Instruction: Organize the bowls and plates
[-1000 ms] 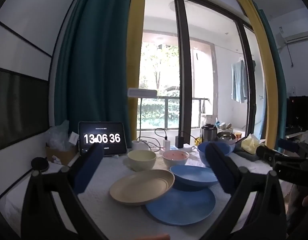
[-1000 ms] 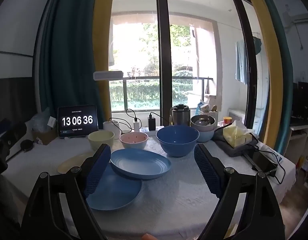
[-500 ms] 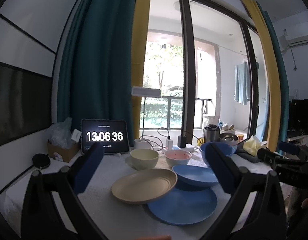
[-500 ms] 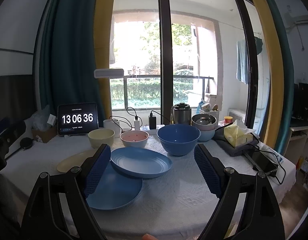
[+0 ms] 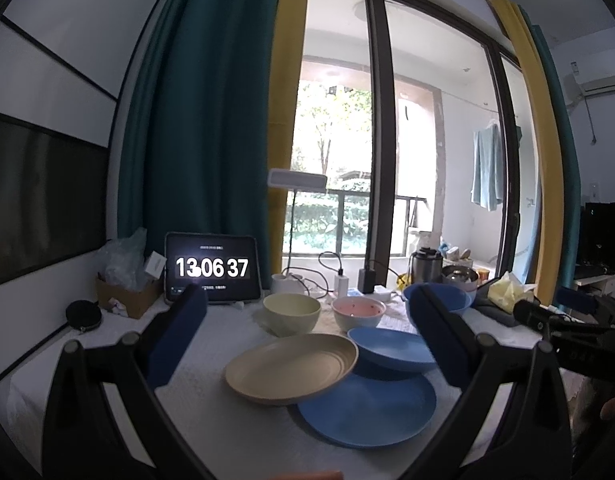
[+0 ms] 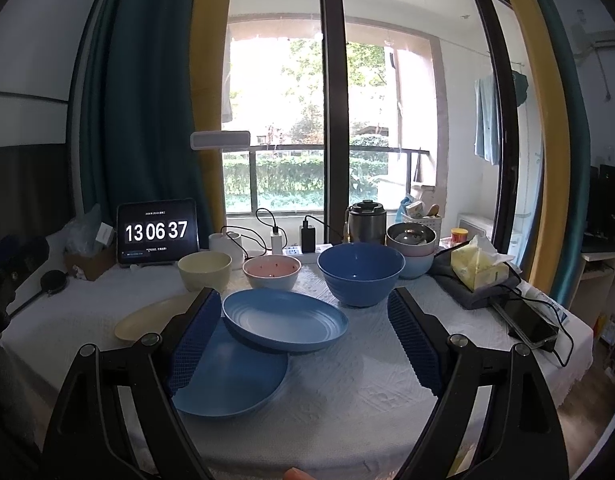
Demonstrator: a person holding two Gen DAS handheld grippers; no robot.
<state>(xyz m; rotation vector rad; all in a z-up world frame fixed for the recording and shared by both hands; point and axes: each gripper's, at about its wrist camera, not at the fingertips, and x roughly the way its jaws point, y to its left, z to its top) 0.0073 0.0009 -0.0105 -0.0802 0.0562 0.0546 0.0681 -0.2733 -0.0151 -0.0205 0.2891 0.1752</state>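
Both tools hang spread and empty above the bench [image 6: 367,380]: left tool [image 5: 307,344] frames the beige plate [image 5: 291,368]; right tool [image 6: 303,340] frames the deep blue plate [image 6: 285,320], tilted across the flat blue plate [image 6: 231,380], probably awaiting stacking.

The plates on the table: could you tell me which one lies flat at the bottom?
The large flat blue plate. The deeper blue plate and the beige plate each rest tilted on its rim.

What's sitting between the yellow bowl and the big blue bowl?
The pink bowl sits between the yellow bowl and the big blue bowl, as the right wrist view shows most clearly.
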